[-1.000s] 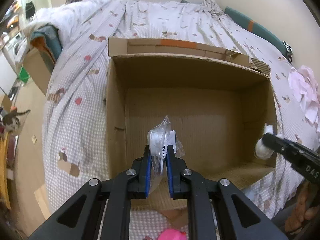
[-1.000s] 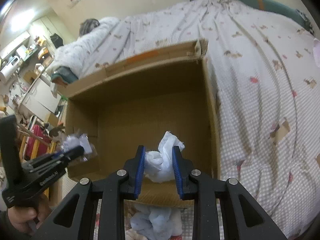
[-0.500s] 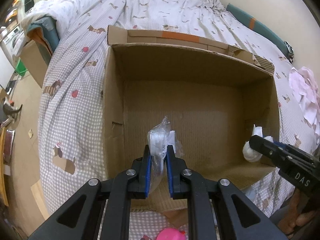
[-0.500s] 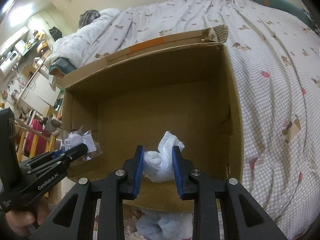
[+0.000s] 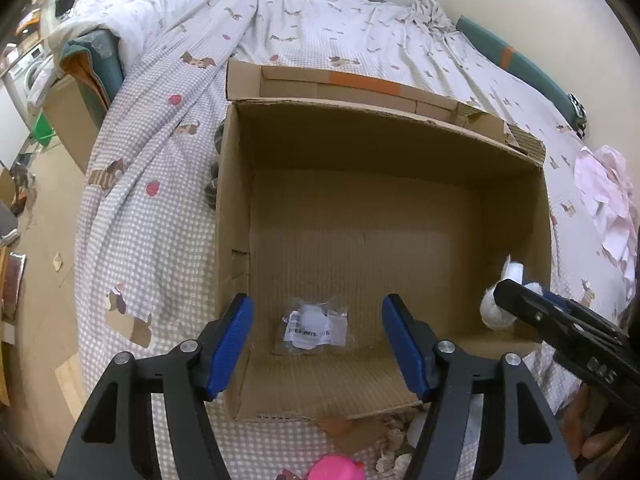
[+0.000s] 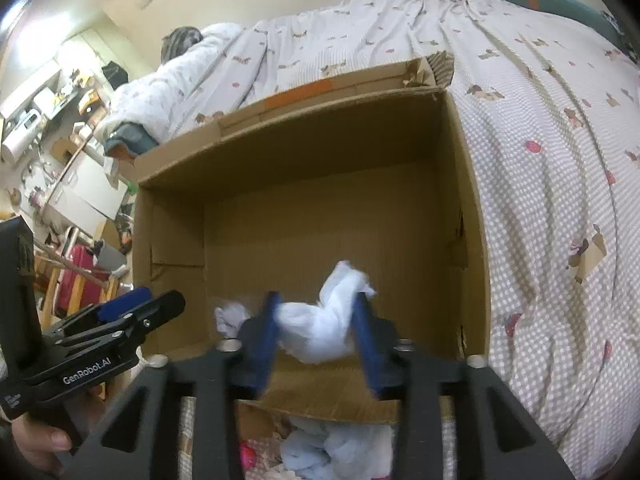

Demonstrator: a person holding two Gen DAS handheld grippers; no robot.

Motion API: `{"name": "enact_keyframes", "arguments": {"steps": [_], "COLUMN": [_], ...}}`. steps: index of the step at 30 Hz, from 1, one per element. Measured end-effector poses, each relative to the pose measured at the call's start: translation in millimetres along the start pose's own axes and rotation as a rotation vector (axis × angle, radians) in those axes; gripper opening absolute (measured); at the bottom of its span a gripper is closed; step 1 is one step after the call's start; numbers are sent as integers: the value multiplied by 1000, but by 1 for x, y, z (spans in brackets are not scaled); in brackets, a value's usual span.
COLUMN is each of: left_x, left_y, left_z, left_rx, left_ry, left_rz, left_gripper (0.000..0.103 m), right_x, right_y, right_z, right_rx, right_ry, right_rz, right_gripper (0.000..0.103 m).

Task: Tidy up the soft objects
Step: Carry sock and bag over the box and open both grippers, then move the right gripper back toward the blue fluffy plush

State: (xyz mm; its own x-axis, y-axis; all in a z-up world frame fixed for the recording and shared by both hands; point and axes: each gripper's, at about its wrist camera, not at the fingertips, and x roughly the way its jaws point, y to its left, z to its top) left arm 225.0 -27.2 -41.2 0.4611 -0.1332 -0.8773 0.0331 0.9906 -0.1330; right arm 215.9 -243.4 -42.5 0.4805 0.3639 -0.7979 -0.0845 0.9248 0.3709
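An open cardboard box [image 5: 236,208] [image 6: 472,208] stands on the bed. My left gripper [image 5: 316,344] is open above the box's near edge. A clear plastic packet with a white label [image 5: 316,326] lies on the box floor between its fingers; it also shows in the right wrist view [image 6: 230,318]. My right gripper [image 6: 316,336] has its blue fingers spread and blurred around a white cloth wad [image 6: 324,324] over the box. In the left wrist view the right gripper [image 5: 500,304] shows at the box's right wall with the wad [image 5: 494,312].
The bed has a checked cover with small animal prints [image 5: 148,216]. A pink toy [image 5: 336,470] and light blue cloths [image 6: 320,448] lie in front of the box. Pink cloth [image 5: 604,196] lies on the bed to the right. Cluttered furniture [image 6: 52,128] stands left.
My left gripper has opened and the plastic packet has dropped onto the box floor. My right gripper's fingers have spread apart around the white wad. Both grippers moved further over the box.
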Motion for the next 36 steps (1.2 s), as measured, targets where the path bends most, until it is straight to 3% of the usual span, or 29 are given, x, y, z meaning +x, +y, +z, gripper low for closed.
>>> {"name": "enact_keyframes", "arguments": {"steps": [1, 2, 5, 8, 15, 26, 28, 33, 36], "left_x": [0, -1, -4, -7, -11, -38, -41, -56, -66], "left_y": [0, 0, -3, -2, -1, 11, 15, 24, 26], "left_z": [1, 1, 2, 4, 4, -8, -12, -23, -32], "left_rx": [-3, -3, 10, 11, 7, -35, -45, -68, -71], "left_ry": [1, 0, -10, -20, -25, -91, -100, -125, -145], "left_rz": [-5, -7, 4, 3, 7, 5, 14, 41, 54], "left_gripper": [64, 64, 64, 64, 64, 69, 72, 91, 95], "right_x": [-3, -5, -8, -9, -18, -31, -36, -45, -50], "right_y": [-1, -2, -2, -2, -1, -3, -4, -6, -8], "right_z": [0, 1, 4, 6, 9, -2, -6, -18, -27], "right_rx": [8, 16, 18, 30, 49, 51, 59, 82, 92], "right_ry": [-16, -29, -42, -51, -94, -101, -108, -109, -105], "right_rz": [-1, -1, -16, -57, -38, -80, -75, -77, -74], "right_gripper": [84, 91, 95, 97, 103, 103, 103, 103, 103]}}
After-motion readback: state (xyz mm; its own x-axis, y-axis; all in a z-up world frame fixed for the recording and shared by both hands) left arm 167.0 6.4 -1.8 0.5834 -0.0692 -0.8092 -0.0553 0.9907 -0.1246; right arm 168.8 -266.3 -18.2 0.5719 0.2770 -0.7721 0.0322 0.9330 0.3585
